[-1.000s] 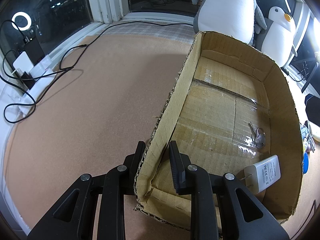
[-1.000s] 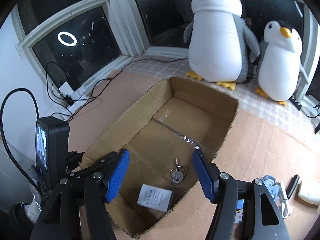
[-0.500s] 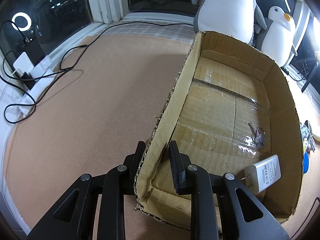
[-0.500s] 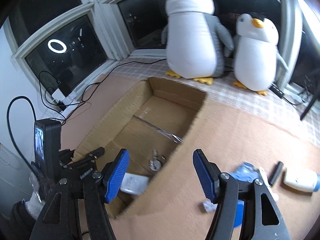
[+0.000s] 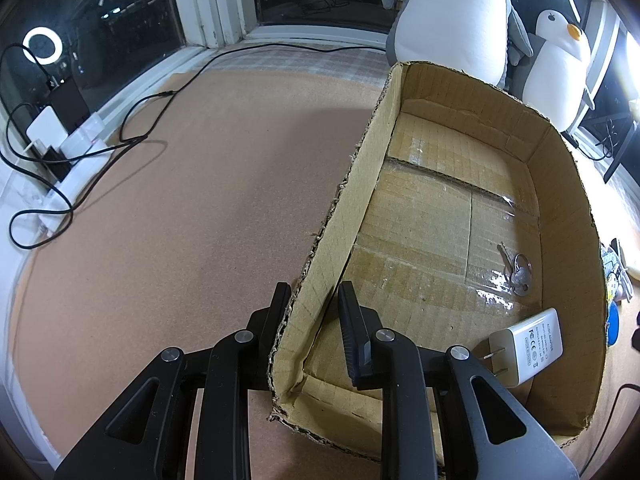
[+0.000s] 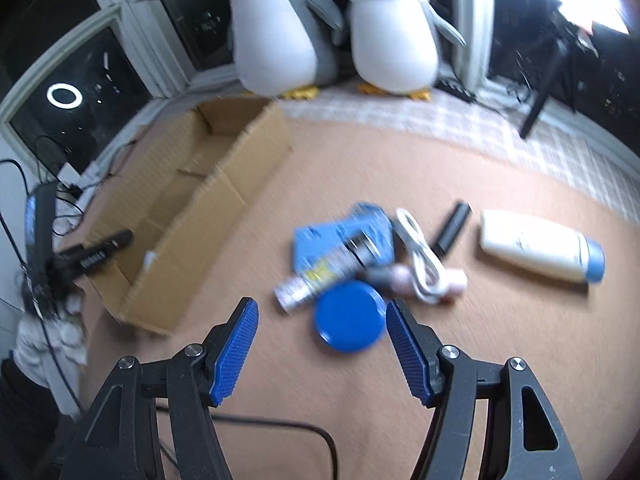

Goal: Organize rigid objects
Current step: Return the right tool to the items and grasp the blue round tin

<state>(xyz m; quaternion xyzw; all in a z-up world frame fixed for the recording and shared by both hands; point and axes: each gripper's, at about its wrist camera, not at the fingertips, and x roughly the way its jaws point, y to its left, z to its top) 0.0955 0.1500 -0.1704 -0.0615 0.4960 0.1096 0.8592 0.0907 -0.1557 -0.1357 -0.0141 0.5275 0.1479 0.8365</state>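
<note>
A shallow cardboard box (image 5: 568,216) lies on the brown floor; my left gripper (image 5: 314,300) is shut on its near left wall. Inside lie a white power adapter (image 5: 528,344) and a key ring (image 5: 520,274). In the right wrist view the box (image 6: 224,204) is at left and my right gripper (image 6: 322,316) hangs open over the floor with nothing between its blue pads. Just beyond it lie a round blue lid (image 6: 350,322), a small tube (image 6: 320,276), a blue packet (image 6: 340,236), a white cable (image 6: 420,258), a black stick (image 6: 452,228) and a cream bottle (image 6: 540,246).
Two plush penguins (image 6: 276,28) stand by the windows behind the box. Black cables (image 5: 80,168) and a power strip run along the left wall. A black cable (image 6: 280,428) crosses the floor under the right gripper. A checked mat (image 6: 480,128) lies beyond the objects.
The right gripper has swung to the right, away from over the box, and now hangs over the pile of loose objects. The left gripper and the box have not moved.
</note>
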